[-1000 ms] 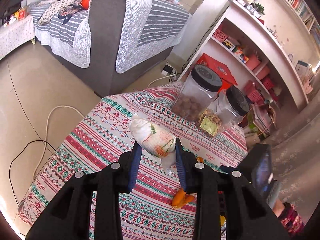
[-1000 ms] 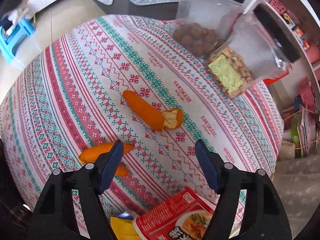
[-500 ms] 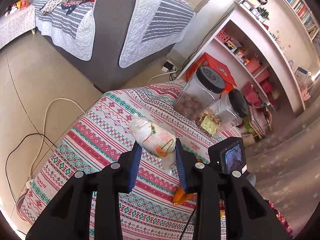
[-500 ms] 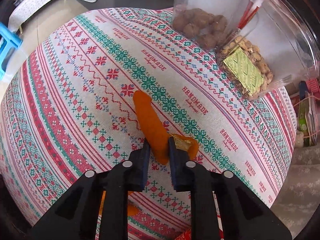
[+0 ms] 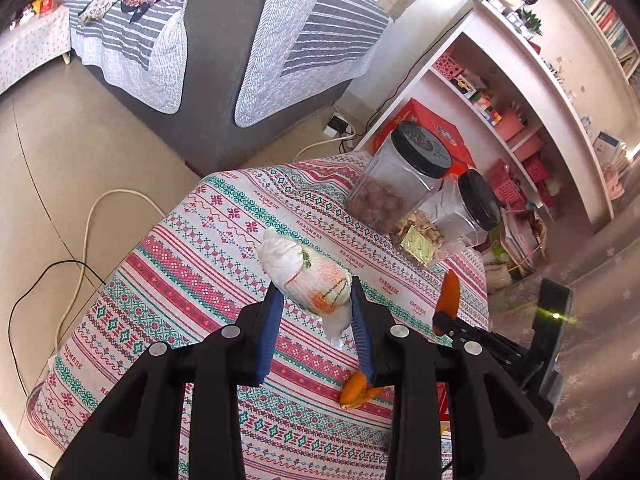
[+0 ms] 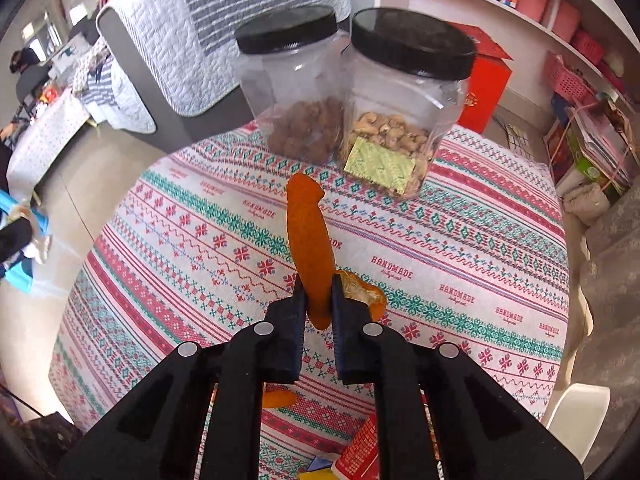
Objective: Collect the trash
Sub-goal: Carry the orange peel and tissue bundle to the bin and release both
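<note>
my left gripper [image 5: 316,320] clamps a crumpled wrapper [image 5: 306,276] above the table [image 5: 192,248] | my right gripper [image 6: 318,316] pinches an orange peel strip [image 6: 310,240], lifted | left: 1 peel [image 5: 356,390], red packet [image 6: 358,454]; no bin visible

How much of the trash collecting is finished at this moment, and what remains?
Done: two pieces are picked up. In hand: the left gripper holds a crumpled tissue; the right gripper holds a long orange peel. Left: another peel piece and a red packet lie on the tablecloth.
</note>
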Motion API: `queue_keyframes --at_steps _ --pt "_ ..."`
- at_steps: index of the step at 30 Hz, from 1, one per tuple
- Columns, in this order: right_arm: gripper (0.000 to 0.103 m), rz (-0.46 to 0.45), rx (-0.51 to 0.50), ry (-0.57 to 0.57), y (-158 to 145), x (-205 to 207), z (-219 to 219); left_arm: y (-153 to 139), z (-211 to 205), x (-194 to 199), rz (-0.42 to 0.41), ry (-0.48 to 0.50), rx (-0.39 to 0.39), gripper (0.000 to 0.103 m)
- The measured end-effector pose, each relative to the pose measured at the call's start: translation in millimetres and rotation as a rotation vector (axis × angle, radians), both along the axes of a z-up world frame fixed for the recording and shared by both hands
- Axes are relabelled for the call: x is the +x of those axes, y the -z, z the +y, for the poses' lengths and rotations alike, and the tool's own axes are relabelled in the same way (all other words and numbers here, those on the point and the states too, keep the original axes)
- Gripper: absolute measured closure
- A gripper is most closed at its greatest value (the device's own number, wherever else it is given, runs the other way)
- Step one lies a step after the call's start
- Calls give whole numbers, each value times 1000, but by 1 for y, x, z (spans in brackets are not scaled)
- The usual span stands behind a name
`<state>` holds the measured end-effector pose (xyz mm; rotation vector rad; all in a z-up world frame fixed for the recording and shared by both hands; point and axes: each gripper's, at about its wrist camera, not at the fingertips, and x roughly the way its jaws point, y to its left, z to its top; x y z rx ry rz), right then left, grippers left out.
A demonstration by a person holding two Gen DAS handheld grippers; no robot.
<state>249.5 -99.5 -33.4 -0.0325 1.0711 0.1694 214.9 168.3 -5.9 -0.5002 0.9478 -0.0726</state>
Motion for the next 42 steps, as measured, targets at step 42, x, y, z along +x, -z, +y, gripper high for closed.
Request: queue_keyframes --at_steps 42 --pt "91 -386 -151 821 -41 -213 -267 -11 -216 -46 -214 423 133 70"
